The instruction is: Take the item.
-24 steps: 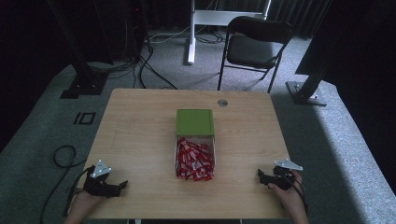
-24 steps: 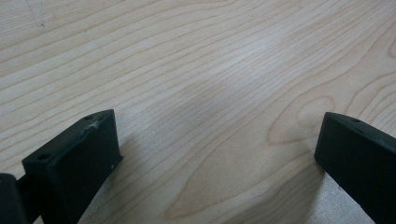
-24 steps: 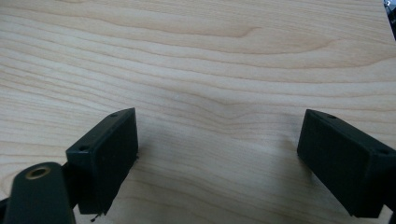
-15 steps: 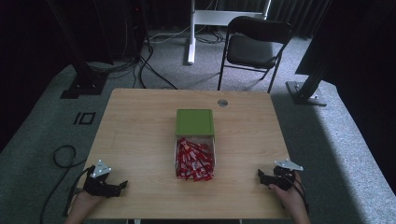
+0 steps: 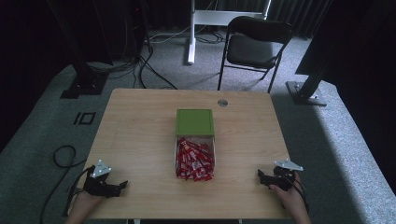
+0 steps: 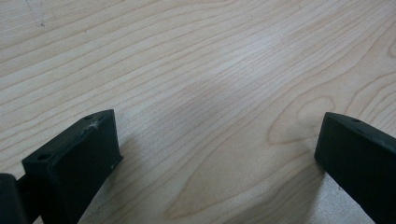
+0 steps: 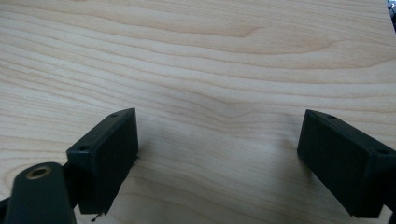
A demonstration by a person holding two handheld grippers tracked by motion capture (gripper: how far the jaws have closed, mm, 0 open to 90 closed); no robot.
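A clear box [image 5: 215,145] with a green lid [image 5: 194,122] slid back sits mid-table, and a heap of red packets [image 5: 194,159] spills out of its near end. My left gripper [image 5: 122,185] rests at the table's near left corner, jaws wide apart over bare wood [image 6: 219,140]. At the near right edge lies my right gripper [image 5: 260,176], also open, with nothing but wood grain between its jaws [image 7: 219,140]. Both grippers point inward toward the packets and are well clear of them.
The wooden table [image 5: 140,130] has a round cable grommet [image 5: 222,102] near its far edge. A black chair [image 5: 254,46] and a white stand [image 5: 191,32] are on the carpet beyond. Cables [image 5: 60,156] trail off the near left.
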